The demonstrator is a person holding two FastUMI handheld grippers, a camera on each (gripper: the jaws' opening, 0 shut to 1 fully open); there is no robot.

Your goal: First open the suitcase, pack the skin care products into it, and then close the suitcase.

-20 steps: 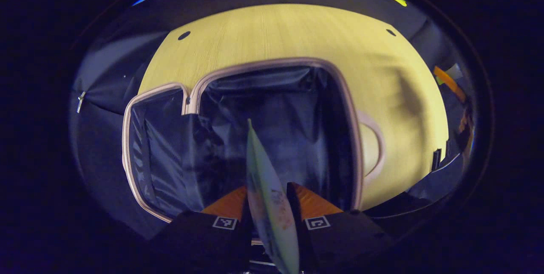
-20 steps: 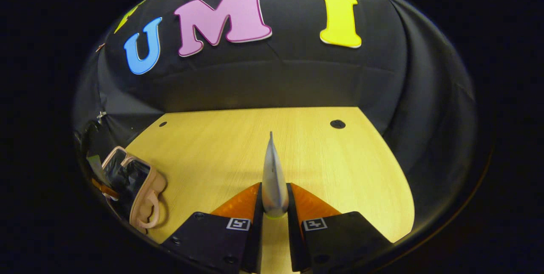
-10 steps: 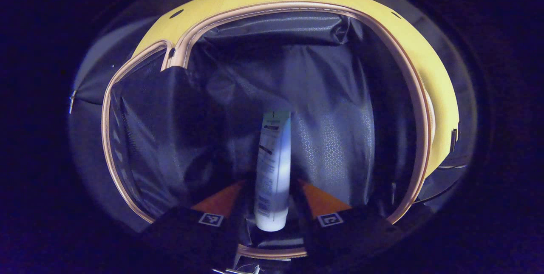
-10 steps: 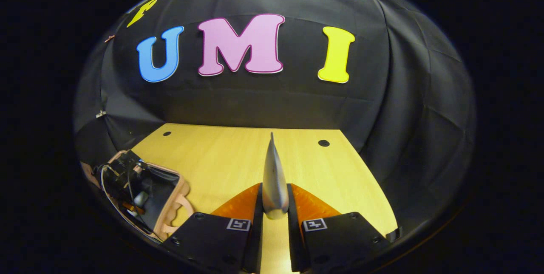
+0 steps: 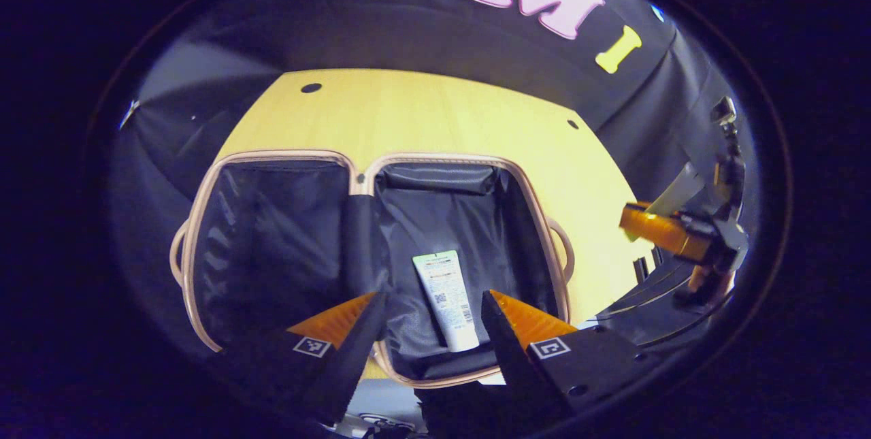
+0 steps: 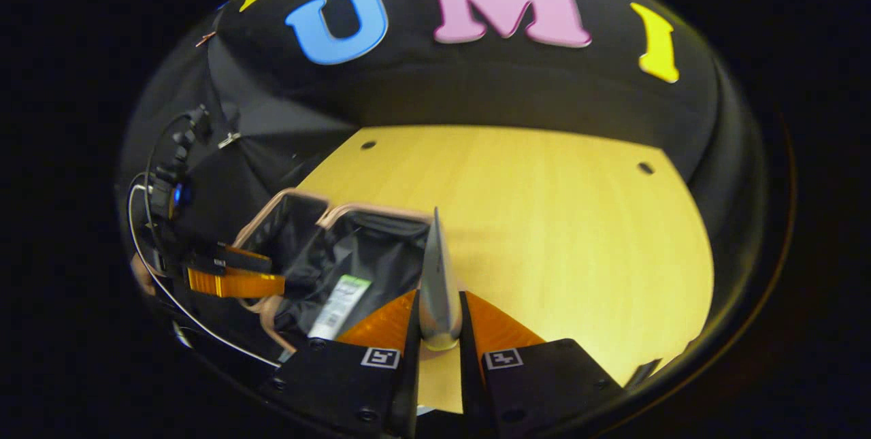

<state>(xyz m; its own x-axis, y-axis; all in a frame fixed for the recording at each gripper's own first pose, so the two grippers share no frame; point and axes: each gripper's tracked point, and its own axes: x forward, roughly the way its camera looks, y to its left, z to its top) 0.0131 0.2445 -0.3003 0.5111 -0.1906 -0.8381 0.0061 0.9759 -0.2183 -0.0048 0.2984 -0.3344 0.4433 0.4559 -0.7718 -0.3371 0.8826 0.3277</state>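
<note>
The suitcase [image 5: 537, 221] lies open on the yellow table, pink-rimmed with dark lining, both halves flat. A white tube [image 5: 447, 299] with a green end rests on the lining of its right half. My left gripper [image 5: 430, 327] hangs open above that tube, nothing between its fingers. In the right gripper view, my right gripper [image 6: 439, 327] is shut on a grey tube [image 6: 437, 282] held edge-on, just right of the suitcase [image 6: 354, 211]; the white tube [image 6: 338, 306] and the left gripper [image 6: 235, 282] show there too. The right gripper [image 5: 663, 231] with its tube appears far right in the left gripper view.
The yellow table [image 6: 544, 221] stretches wide to the right of the suitcase, with small dark holes [image 6: 644, 168] near its far corners. Black cloth walls close it in behind and at the sides. A cable [image 6: 146, 248] loops by the left gripper.
My left gripper opened and let go of the white tube, which now lies in the suitcase; the gripper pulled back up. My right gripper carried the grey tube leftward, close to the suitcase.
</note>
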